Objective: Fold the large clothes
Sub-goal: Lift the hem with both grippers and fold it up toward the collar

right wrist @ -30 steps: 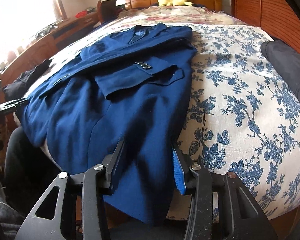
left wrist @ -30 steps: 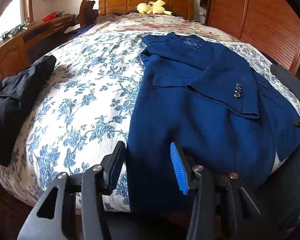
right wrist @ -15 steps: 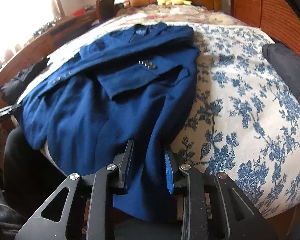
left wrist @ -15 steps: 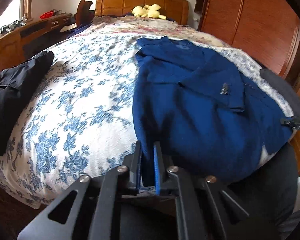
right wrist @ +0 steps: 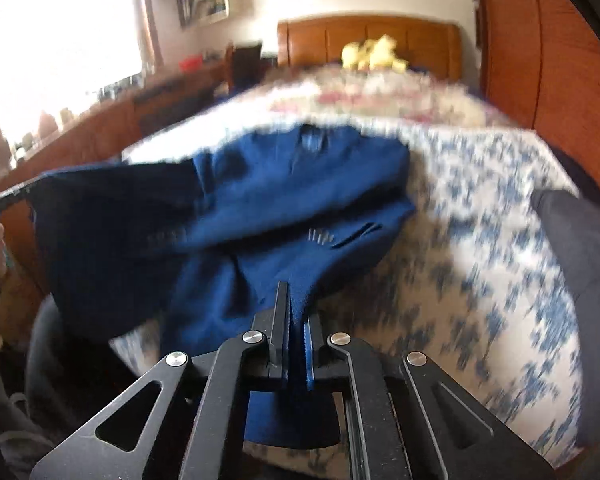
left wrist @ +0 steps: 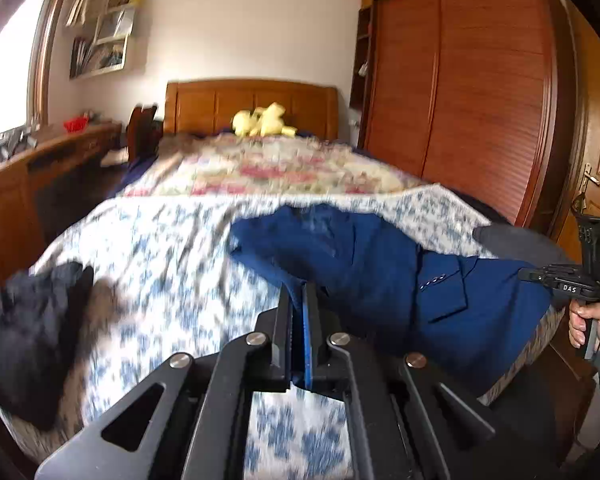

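A dark blue suit jacket (left wrist: pixel 360 264) lies on the flowered bedspread (left wrist: pixel 160 248), collar toward the headboard. My left gripper (left wrist: pixel 300 294) is shut on its near left hem corner and holds it above the bed. In the right wrist view the jacket (right wrist: pixel 280 200) hangs between both grips. There my right gripper (right wrist: pixel 291 296) has its jaws closing tight on the near right hem corner, and cloth hangs below the pads. The right gripper (left wrist: pixel 528 275) also shows at the left wrist view's right edge, held by a hand (left wrist: pixel 588 320). Both views are blurred.
A black garment (left wrist: pixel 32 320) lies at the bed's left edge and a dark grey one (right wrist: pixel 580 260) at the right edge. A yellow plush toy (left wrist: pixel 260 120) sits by the headboard. A wooden wardrobe (left wrist: pixel 480 100) stands on the right, a desk (left wrist: pixel 40 168) on the left.
Both grippers went from open around the jacket's hem to shut on it. Both then rose, lifting the near edge off the bed, and the views tipped up toward the headboard.
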`<state>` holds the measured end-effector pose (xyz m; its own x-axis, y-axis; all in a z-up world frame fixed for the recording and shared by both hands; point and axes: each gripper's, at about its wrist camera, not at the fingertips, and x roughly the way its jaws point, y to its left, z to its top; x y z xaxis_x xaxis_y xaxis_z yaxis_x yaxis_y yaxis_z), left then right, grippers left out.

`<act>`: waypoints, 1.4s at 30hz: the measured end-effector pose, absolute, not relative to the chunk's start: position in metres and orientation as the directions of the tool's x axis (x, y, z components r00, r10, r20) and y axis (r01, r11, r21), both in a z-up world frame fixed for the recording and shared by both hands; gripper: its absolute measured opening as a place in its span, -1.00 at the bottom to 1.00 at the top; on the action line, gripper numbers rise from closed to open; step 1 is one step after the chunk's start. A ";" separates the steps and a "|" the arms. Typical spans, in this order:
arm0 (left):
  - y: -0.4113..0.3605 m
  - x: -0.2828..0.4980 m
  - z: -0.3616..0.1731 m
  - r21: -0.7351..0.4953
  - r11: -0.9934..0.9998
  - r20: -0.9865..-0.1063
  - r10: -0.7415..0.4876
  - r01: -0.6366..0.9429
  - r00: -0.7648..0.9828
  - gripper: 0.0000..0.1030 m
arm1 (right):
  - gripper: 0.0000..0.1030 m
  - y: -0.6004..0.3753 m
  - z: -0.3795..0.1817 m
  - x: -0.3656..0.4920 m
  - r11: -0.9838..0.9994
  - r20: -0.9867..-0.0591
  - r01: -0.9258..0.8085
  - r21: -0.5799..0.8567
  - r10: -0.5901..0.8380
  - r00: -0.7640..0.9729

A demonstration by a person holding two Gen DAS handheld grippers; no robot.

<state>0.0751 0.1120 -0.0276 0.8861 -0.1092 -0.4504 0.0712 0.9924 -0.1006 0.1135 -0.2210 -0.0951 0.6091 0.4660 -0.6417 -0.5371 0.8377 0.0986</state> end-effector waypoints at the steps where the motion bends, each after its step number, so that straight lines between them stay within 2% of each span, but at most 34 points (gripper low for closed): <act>1: 0.113 0.076 -0.021 -0.095 0.993 -0.440 -0.111 0.076 0.891 -0.97 | -0.96 -0.223 -0.081 0.114 0.839 -0.609 -0.534 0.109 0.481 0.631; 9: 0.106 0.082 0.045 -0.065 0.992 -0.330 -0.127 0.112 0.936 -0.97 | -0.96 -0.219 -0.004 0.117 0.838 -0.484 -0.542 0.068 0.503 0.716; 18: 0.100 0.052 0.123 -0.008 0.992 -0.206 -0.122 0.123 0.971 -0.97 | -0.96 -0.217 0.078 0.086 0.817 -0.348 -0.576 -0.004 0.539 0.767; 25: 0.110 0.024 0.155 0.001 0.994 -0.129 -0.108 0.109 0.986 -0.97 | -0.96 -0.234 0.134 0.047 0.807 -0.248 -0.588 -0.042 0.562 0.789; 28: 0.116 0.033 0.149 -0.002 0.995 -0.157 -0.095 0.096 0.983 -0.97 | -0.96 -0.241 0.147 0.038 0.813 -0.224 -0.579 -0.054 0.556 0.801; 32: 0.120 0.064 0.119 0.012 0.998 -0.222 -0.062 0.066 0.973 -0.97 | -0.96 -0.240 0.137 0.053 0.823 -0.269 -0.566 -0.052 0.534 0.801; 42: 0.132 0.165 0.022 -0.013 1.000 -0.383 0.001 -0.007 0.924 -0.97 | -0.96 -0.203 0.026 0.145 0.847 -0.465 -0.522 -0.103 0.423 0.778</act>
